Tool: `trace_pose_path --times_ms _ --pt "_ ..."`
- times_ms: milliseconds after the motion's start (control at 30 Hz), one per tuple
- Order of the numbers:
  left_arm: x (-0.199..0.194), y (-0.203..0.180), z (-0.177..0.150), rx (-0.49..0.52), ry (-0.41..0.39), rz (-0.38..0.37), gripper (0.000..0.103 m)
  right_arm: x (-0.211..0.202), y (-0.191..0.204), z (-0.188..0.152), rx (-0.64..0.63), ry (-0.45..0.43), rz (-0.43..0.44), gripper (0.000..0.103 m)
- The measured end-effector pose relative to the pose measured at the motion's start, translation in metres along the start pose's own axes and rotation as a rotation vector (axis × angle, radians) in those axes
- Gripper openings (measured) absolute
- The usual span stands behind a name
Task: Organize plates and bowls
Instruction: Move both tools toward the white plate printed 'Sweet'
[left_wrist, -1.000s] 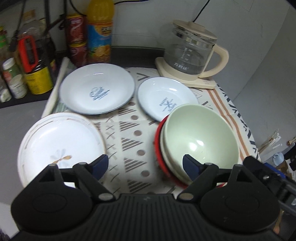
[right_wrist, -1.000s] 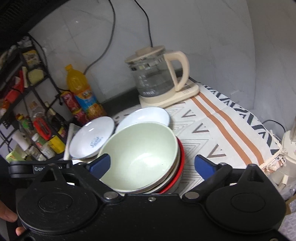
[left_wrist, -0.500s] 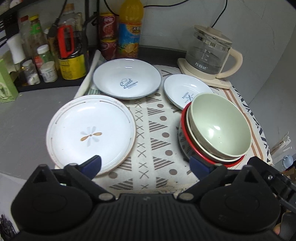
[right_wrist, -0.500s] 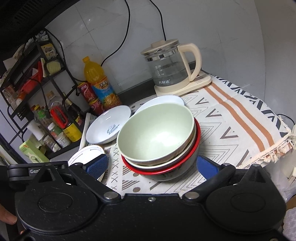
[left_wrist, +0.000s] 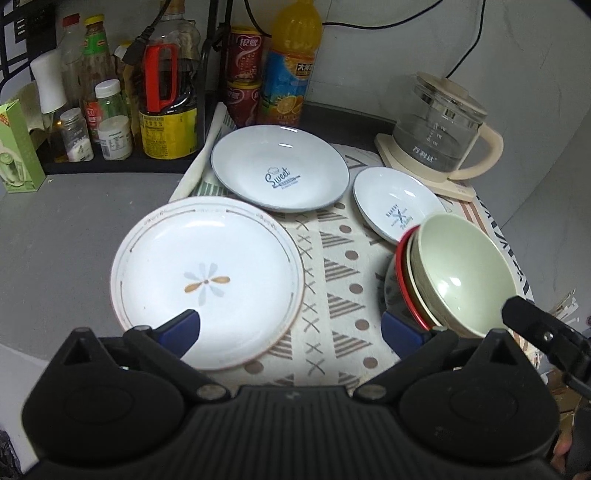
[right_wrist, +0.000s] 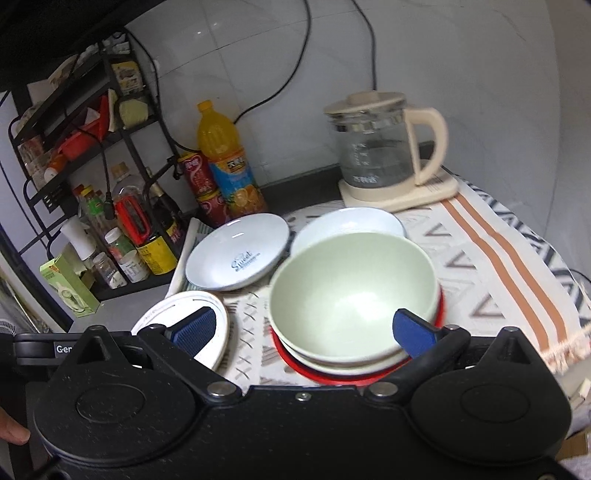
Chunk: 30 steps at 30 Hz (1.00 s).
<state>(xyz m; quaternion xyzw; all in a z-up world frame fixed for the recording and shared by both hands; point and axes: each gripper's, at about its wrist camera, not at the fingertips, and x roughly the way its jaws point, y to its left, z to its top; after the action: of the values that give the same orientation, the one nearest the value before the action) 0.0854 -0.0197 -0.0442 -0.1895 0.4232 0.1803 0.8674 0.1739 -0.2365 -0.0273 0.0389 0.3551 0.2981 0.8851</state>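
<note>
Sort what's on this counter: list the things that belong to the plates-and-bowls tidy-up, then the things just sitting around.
Belongs to the job: flower plate; Sweet plate; small bakery plate; stack of bowls.

Just lying about: glass kettle; orange juice bottle; red cans; jars and bottles; patterned cloth.

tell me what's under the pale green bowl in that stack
The pale green bowl sits nested in a cream bowl, whose rim shows, and below that is a red-rimmed bowl with a dark outside. Their insides are covered, so any contents cannot be seen.
</note>
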Motion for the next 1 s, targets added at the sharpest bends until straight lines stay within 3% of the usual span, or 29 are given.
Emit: trace_pose_path --times_ms 367,633,1000 --pt "0.014 0.035 0.033 0.013 0.023 0.036 0.103 0.043 0.035 0.025 -0.036 0.027 0.026 0.103" --pt "0.023 0.060 0.058 -0.033 0.021 0.063 0.103 0.069 0.057 0.040 -0.057 0.049 0.040 0.103" --pt "0.041 0.088 0.090 -0.059 -0.004 0.035 0.103 0.101 0.081 0.056 -0.064 0.056 0.011 0.103"
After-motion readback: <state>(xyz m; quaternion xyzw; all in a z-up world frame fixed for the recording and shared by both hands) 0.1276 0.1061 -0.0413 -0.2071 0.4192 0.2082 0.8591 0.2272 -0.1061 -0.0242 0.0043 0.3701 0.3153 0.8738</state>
